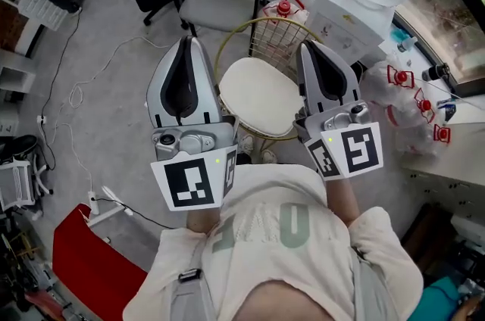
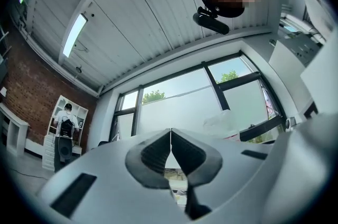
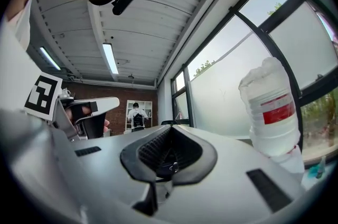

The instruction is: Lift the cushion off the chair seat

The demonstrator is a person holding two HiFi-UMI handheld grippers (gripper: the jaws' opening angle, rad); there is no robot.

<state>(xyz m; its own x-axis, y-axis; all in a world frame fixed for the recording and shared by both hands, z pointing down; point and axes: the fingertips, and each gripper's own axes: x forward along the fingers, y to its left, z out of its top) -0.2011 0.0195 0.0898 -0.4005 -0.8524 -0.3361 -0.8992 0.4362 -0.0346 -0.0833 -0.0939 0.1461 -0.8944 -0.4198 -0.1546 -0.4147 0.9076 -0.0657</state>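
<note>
Jaws pressed together and empty on both the left gripper (image 1: 189,43) and the right gripper (image 1: 307,47). In the head view both are held out in front of the person's chest, tips pointing away. Between them the round cream cushion (image 1: 258,96) lies flat on the seat of the gold wire chair (image 1: 254,32), and neither gripper is on it.

In the left gripper view the ribbed pads (image 2: 158,151) meet at the tips, tilted upward at the windows and ceiling.

In the right gripper view the jaws are likewise closed on nothing, angled slightly upward, with a large water bottle (image 3: 272,112) at the right.
</note>
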